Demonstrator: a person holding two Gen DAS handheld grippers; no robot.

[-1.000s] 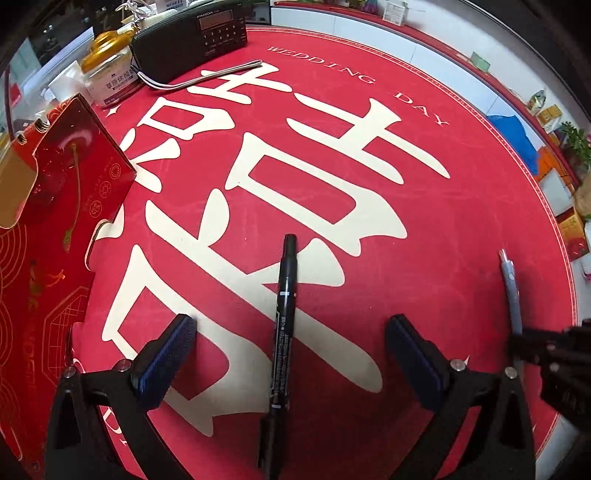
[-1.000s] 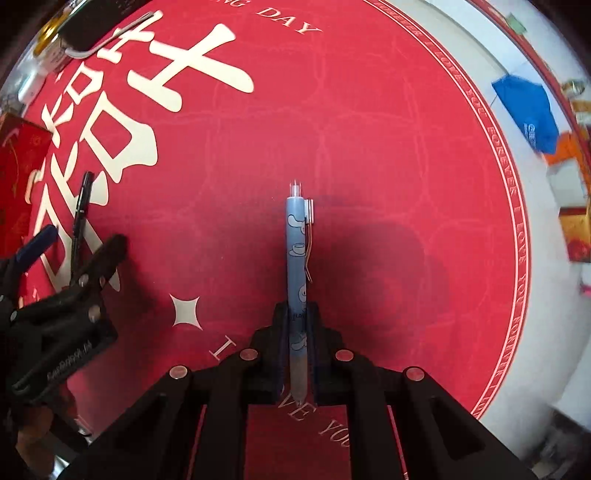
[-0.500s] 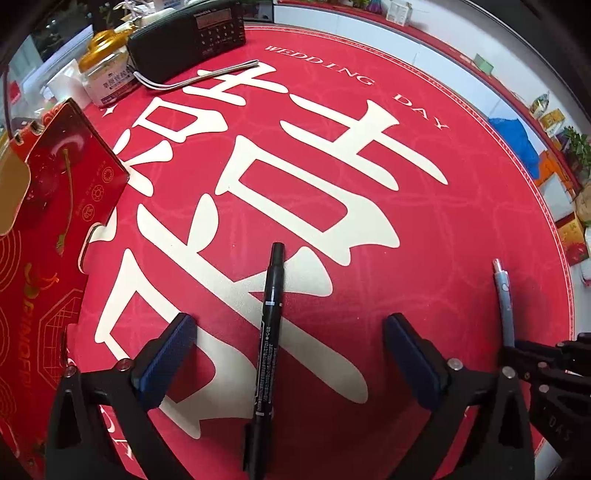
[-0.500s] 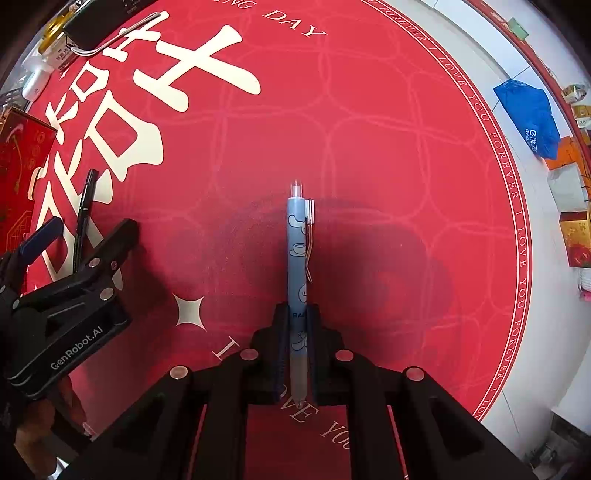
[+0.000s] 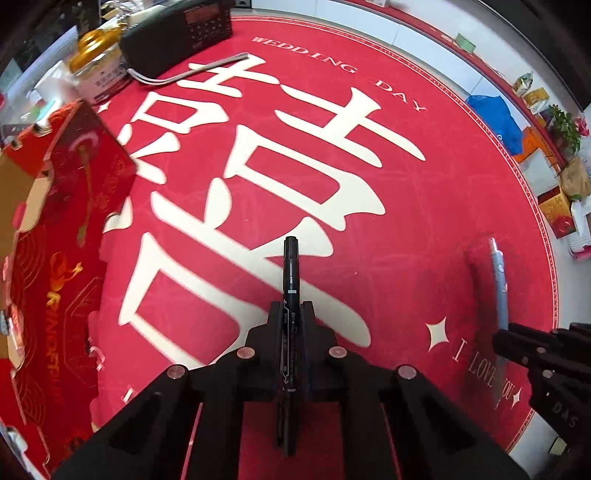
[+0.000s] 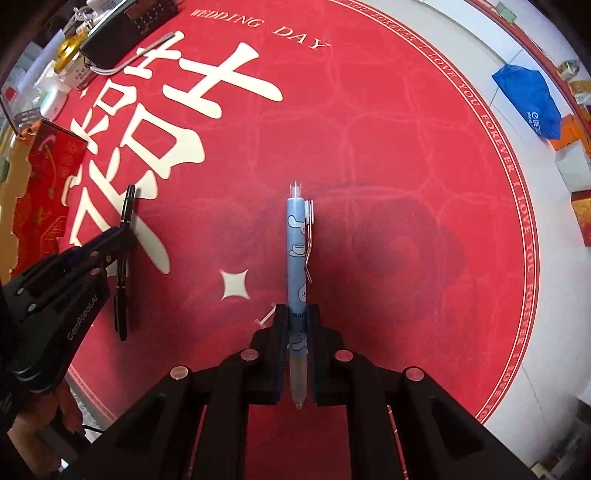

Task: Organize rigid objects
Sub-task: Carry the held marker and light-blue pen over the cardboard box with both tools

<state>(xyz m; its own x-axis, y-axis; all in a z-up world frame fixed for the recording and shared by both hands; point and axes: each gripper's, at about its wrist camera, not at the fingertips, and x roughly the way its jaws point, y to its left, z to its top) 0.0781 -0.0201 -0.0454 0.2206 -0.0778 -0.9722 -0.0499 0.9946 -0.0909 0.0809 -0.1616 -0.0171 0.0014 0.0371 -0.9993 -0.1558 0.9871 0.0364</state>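
Closed now around the black marker (image 5: 290, 295), where half a second ago stood wide apart on either side of it. Left wrist view: left gripper (image 5: 290, 310) with fingers (image 5: 274, 325) pinched narrow on the marker's barrel, cap end pointing forward over the red mat (image 5: 424, 229) with its cream characters. Off to the right, right gripper (image 5: 517, 343) clamped on the blue pen (image 5: 498, 280). Red gift box (image 5: 66, 229) along the left edge, black radio (image 5: 177, 33) and a gold-lidded jar (image 5: 98, 59) at the far side of the mat.

Right wrist view: right gripper (image 6: 297, 314) with fingers (image 6: 280, 332) narrow on the lower barrel of the blue pen (image 6: 296, 243), clip to the right, clicker end forward, tip showing back between the fingers. Left gripper (image 6: 110, 243) at the left, gripping the black marker (image 6: 123, 266). Blue bag (image 6: 532, 99) off the mat, far right.
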